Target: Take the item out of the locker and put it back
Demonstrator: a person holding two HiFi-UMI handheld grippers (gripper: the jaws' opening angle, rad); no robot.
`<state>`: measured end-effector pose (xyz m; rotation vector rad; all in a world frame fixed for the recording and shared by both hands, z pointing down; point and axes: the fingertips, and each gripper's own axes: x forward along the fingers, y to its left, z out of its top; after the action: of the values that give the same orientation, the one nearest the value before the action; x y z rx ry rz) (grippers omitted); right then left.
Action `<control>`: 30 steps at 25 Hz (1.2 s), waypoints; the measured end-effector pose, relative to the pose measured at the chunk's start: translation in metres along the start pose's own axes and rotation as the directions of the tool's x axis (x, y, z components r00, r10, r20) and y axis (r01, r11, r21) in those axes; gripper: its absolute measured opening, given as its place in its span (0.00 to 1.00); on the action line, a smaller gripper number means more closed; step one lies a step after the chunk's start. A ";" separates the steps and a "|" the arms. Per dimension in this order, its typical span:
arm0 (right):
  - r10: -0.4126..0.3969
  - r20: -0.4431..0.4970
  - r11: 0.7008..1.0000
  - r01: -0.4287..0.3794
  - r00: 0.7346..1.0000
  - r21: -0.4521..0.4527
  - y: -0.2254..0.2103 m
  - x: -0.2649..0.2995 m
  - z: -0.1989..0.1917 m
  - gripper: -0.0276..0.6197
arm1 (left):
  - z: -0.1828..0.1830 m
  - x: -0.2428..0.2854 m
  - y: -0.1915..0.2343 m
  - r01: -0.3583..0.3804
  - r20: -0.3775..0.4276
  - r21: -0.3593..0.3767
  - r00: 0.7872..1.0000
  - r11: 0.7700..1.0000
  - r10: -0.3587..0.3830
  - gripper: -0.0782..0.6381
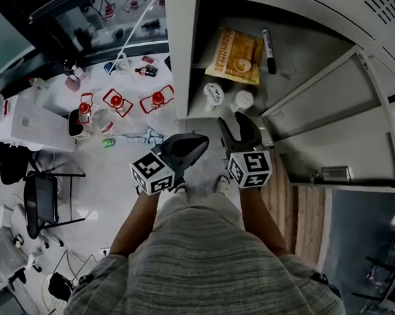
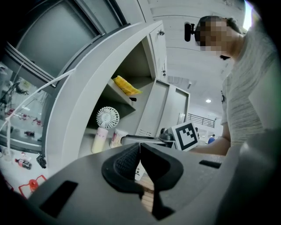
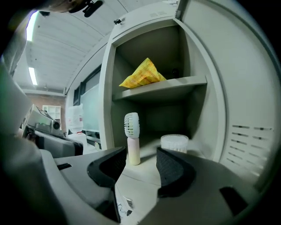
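Note:
The grey locker [image 1: 184,69] stands open. On its lower shelf are a small handheld fan [image 3: 131,127] with a pale handle and a round white tub [image 3: 174,142]; both also show in the head view, fan [image 1: 212,94] and tub [image 1: 243,100]. A yellow packet [image 1: 234,54] and a black pen [image 1: 268,50] lie on the upper shelf. My right gripper [image 3: 139,165] is open just in front of the lower shelf, with nothing between its fingers; the fan stands beyond them. My left gripper [image 2: 139,147] is shut and empty, held left of the locker [image 2: 88,114].
The locker door [image 1: 339,115] hangs open to the right. A white table [image 1: 84,100] at the left carries red frames, bottles and small items. A black chair [image 1: 46,199] stands below it. Wooden flooring [image 1: 298,208] lies under the door.

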<state>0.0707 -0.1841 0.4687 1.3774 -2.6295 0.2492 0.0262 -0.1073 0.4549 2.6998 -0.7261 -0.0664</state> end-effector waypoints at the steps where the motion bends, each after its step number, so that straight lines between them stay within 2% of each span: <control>1: -0.014 -0.003 1.000 0.014 1.000 -0.001 -0.004 -0.002 -0.001 0.36 | 0.000 0.002 -0.001 0.006 -0.001 0.000 1.000 1.000 -0.006 0.12; 10: -0.137 -0.032 0.990 0.137 0.990 0.010 -0.042 -0.008 -0.011 0.37 | -0.002 0.011 -0.007 0.036 -0.022 0.006 0.999 0.999 -0.036 0.12; 18: -0.160 -0.063 0.987 0.158 0.985 -0.029 -0.059 0.010 -0.017 0.46 | -0.004 0.016 -0.010 0.051 -0.028 0.001 0.998 0.999 -0.051 0.12; 30: -0.163 -0.094 0.986 0.160 0.982 -0.035 -0.072 0.041 -0.023 0.47 | -0.007 0.014 -0.009 0.046 -0.035 -0.007 0.998 0.999 -0.046 0.12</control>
<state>0.1085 -0.2518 0.5052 1.5202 -2.4189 0.2515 0.0434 -0.1046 0.4587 2.7044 -0.6523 -0.0323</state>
